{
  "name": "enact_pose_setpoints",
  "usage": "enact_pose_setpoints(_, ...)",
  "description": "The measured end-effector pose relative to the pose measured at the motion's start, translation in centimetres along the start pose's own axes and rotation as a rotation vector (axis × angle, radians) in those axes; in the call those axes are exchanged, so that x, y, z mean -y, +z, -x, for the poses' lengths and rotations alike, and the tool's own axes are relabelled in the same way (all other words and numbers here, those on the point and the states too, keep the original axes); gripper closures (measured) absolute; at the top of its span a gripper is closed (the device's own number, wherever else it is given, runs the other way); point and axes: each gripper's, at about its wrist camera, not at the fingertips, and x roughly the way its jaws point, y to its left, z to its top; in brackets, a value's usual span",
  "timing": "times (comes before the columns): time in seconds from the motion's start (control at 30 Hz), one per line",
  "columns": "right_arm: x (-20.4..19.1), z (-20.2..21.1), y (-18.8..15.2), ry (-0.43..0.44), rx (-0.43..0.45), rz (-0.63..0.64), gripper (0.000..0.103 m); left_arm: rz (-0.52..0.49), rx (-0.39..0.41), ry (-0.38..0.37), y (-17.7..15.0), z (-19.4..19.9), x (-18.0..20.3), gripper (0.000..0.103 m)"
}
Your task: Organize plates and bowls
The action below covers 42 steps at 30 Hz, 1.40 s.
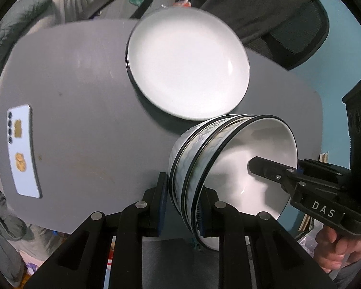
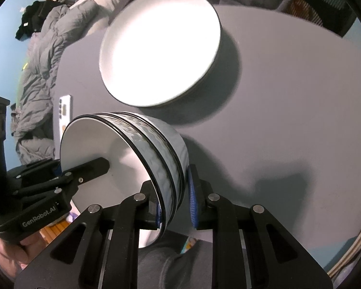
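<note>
A nested stack of white ceramic bowls with wavy grey-blue bands and black rims (image 1: 204, 166) is tipped on its side above the near edge of the grey round surface (image 1: 84, 110). Both tongs pinch its rim from opposite sides: the left tongs (image 1: 183, 207) are clamped across the stacked walls, and the right tongs (image 2: 174, 204) grip the same rim, one finger inside the bowl. Sharing the load likely keeps the heavy stack from slipping. Just beyond lies the wide white black-rimmed plate (image 1: 187, 65), flat on the surface, probably the stack's destination. A pale blue smartphone (image 1: 21, 149) lies well apart.
</note>
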Motion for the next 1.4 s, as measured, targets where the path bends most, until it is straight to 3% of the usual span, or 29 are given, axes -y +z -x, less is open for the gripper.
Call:
enact_pose_setpoints(0.47,-1.3,2.8,7.0,-0.003,0.077,0.022,0.085,-0.04,0.092,0.028,7.2,2.8,0.6,0.083)
enact_pose_setpoints(0.77,0.0,1.2,11.5,-0.024,0.049,0.013,0.085,-0.004,0.044,0.046,11.5,-0.4,-0.4,0.083)
enact_pose_setpoints(1.17,0.5,0.1,14.1,-0.025,-0.002,0.008,0.085,0.01,0.016,0.056,12.8,-1.5,-0.7,0.083)
enact_pose_setpoints(1.3,0.4,0.1,14.2,-0.035,-0.006,0.027,0.085,0.007,0.011,0.021,12.9,-1.5,-1.1,0.083)
enact_pose_setpoints(1.4,0.2,0.4,14.0,-0.04,0.01,0.034,0.083,0.028,0.035,0.032,12.8,-0.7,-1.7,0.073)
